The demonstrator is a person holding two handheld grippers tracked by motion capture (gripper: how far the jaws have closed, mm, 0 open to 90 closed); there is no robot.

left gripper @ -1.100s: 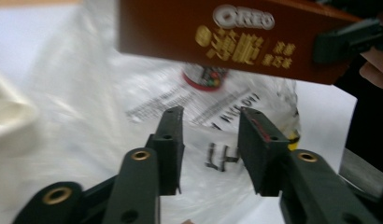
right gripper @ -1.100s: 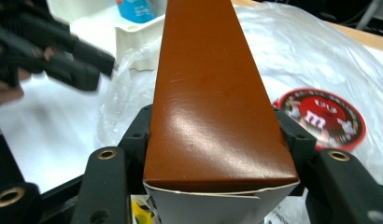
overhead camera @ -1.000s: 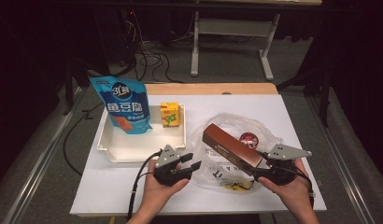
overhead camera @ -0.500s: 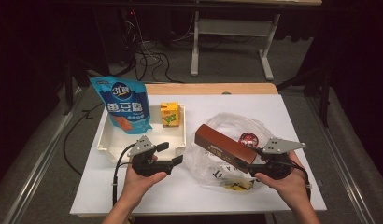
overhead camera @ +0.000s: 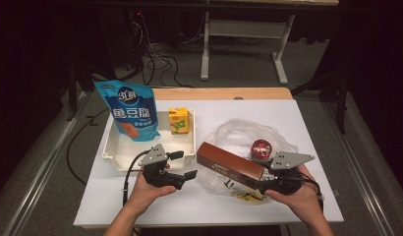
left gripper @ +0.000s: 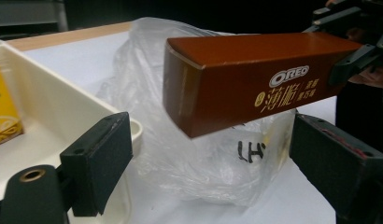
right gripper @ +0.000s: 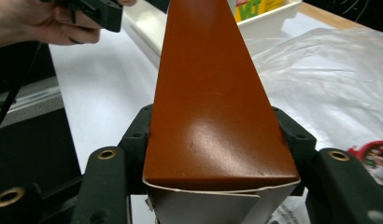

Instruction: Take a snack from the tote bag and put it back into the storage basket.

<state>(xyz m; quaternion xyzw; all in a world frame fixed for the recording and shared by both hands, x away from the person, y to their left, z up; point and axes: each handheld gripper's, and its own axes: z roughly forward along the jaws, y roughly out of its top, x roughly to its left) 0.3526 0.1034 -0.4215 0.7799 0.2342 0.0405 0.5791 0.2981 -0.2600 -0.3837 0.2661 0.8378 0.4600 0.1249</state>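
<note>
My right gripper (overhead camera: 268,184) sits nearest me, its jaws clamped on the near end of the long reddish-brown cardboard Oreo biscuit box (overhead camera: 230,165); in the right gripper view the box (right gripper: 213,102) runs straight out between the pads, held level above the table and pointing toward the tray. My left gripper (overhead camera: 182,164) is just beside the box's free end; its jaws have just been opening and now stand wide with nothing between them, the box end (left gripper: 236,84) floating ahead of the pads and apart from both. Under the box lies the crumpled clear plastic bag (overhead camera: 239,142) with a round red-lidded tin (overhead camera: 261,147) resting on it. Beyond my left gripper is the shallow white plastic tray (overhead camera: 113,152), holding a blue snack pouch (overhead camera: 130,110) leaning at its far left and a small yellow drink carton (overhead camera: 178,120) upright at its far right.

I judge the step in hand to be carrying the box over into the tray; to do it well I should keep the right grip firm, swing the free end over the near rim without catching it, aim for the bare floor between pouch and carton, and keep the left gripper clear or ready to steady the far end.
</note>
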